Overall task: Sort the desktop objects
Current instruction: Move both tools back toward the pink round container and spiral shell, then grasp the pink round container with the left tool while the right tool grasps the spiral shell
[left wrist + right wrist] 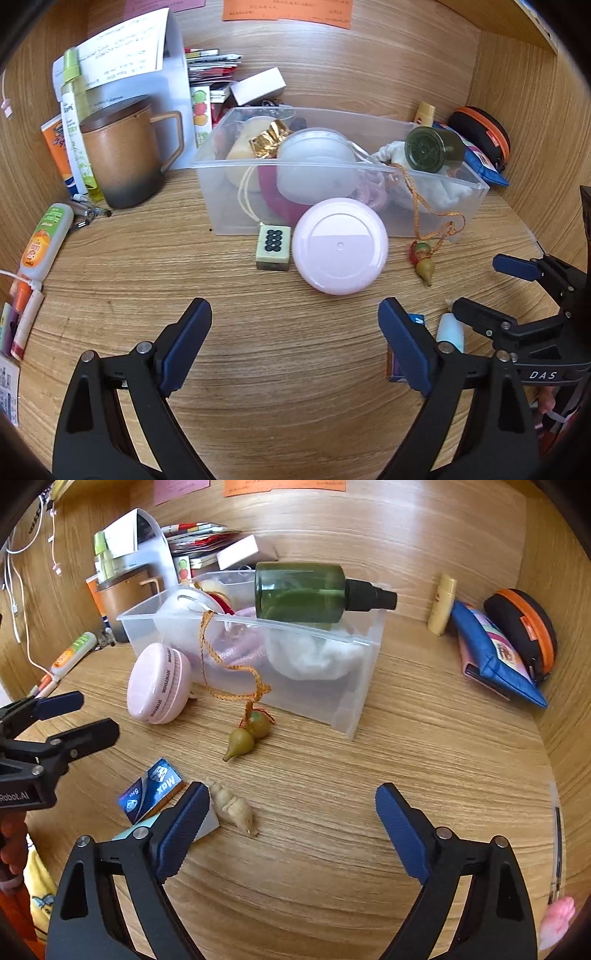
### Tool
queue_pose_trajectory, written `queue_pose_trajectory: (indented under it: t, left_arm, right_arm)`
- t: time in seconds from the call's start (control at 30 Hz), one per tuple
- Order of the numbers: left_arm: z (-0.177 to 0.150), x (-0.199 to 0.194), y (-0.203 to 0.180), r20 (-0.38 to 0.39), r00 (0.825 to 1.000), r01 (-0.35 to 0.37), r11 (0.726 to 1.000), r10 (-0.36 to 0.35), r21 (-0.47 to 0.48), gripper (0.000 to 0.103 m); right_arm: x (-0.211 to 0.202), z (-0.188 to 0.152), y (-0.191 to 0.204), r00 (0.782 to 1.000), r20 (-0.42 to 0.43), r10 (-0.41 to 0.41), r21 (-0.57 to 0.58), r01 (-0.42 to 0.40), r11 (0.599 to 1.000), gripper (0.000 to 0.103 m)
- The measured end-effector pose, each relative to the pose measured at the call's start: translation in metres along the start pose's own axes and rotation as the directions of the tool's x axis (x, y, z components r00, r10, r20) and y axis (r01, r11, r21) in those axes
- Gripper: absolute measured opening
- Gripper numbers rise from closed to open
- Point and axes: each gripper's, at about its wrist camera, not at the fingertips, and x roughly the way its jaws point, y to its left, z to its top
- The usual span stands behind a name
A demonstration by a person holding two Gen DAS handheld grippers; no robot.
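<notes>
**Both grippers released, hovering over the desk in front of the bin**

Left gripper: jaws spread wide, nothing between them, bare wood underneath. Straight ahead of it, the pink round case leans on edge against the front wall of the clear plastic bin. Just left of the case, a mahjong tile lies flat on the desk, on a cord that runs up into the bin. Ahead-right, a gourd charm lies on the desk, its orange cord hanging over the bin's rim.

Right gripper: jaws apart, gripping nothing. A small spiral shell lies just inside its left finger, beside the pad; can't tell if it touches. A blue card pack sits just outside that same finger. The left gripper shows at the far left of this view.

Green spray bottle rests on its side across the bin's rim, ahead of the right gripper. Far ahead-right: blue pouch and black-orange zip case against the wall. Brown mug well ahead-left of the left gripper.
</notes>
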Motion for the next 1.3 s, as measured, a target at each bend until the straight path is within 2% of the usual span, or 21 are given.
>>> queue_pose_trajectory:
  t: [0.1,0.17,0.4,0.5,0.57,0.73,0.87,1.07,1.1,1.13,1.17,1.23,1.3]
  left_arm:
    - [0.002,0.003,-0.002,-0.001,1.0,0.012,1.0,-0.012,0.003,0.092]
    - [0.004,0.006,-0.004,-0.004,1.0,0.021,1.0,-0.021,0.005,0.092]
    - [0.011,0.01,-0.009,-0.007,1.0,0.028,0.999,-0.027,0.023,0.092]
    - [0.014,0.014,-0.011,-0.02,1.0,0.021,0.999,-0.02,0.03,0.092]
    - [0.016,0.018,-0.012,-0.029,1.0,0.012,0.999,-0.011,0.032,0.092]
    - [0.021,0.029,-0.017,-0.041,0.999,-0.019,0.999,0.02,0.04,0.092]
    - [0.026,0.037,-0.02,-0.034,0.997,-0.067,0.997,0.068,0.047,0.092]
    - [0.031,0.044,-0.029,-0.028,0.997,-0.071,0.995,0.073,0.07,0.092]
    - [0.031,0.045,-0.03,-0.031,0.997,-0.065,0.995,0.067,0.069,0.088]
    - [0.03,0.047,-0.031,-0.04,0.997,-0.057,0.996,0.06,0.07,0.077]
    - [0.03,0.05,-0.031,-0.051,0.997,-0.053,0.996,0.056,0.072,0.073]
    - [0.031,0.049,-0.033,-0.04,0.997,-0.062,0.995,0.066,0.081,0.067]
    - [0.032,0.048,-0.034,-0.037,0.998,-0.054,0.995,0.058,0.082,0.065]
  right_arm:
    - [0.001,0.001,-0.002,1.0,-0.009,-0.009,-0.013,0.009,1.0,0.084]
    - [0.006,0.0,-0.003,0.998,-0.037,-0.042,-0.033,0.041,0.999,0.067]
    - [0.003,-0.004,-0.01,0.999,-0.038,-0.023,-0.014,0.022,1.0,0.065]
    - [0.001,-0.007,-0.01,1.0,-0.027,0.001,-0.025,-0.001,1.0,0.056]
    - [-0.001,-0.008,-0.008,1.0,-0.017,0.016,-0.034,-0.016,0.999,0.045]
    - [-0.003,-0.011,-0.008,0.999,-0.004,0.036,-0.037,-0.036,0.999,0.035]
    - [-0.004,-0.009,-0.01,0.998,-0.017,0.054,-0.047,-0.055,0.997,0.021]
    - [-0.005,-0.01,-0.016,0.997,-0.012,0.076,-0.04,-0.076,0.996,0.016]
    - [-0.005,-0.01,-0.017,0.997,-0.009,0.078,-0.035,-0.079,0.996,0.016]
    - [-0.005,-0.01,-0.018,0.997,-0.008,0.078,-0.033,-0.079,0.996,0.016]
    - [-0.005,-0.011,-0.018,0.997,-0.006,0.08,-0.031,-0.08,0.996,0.016]
    - [-0.006,-0.01,-0.02,0.996,-0.001,0.088,-0.022,-0.088,0.996,0.016]
    - [-0.008,-0.01,-0.021,0.996,0.01,0.093,-0.012,-0.093,0.996,0.016]
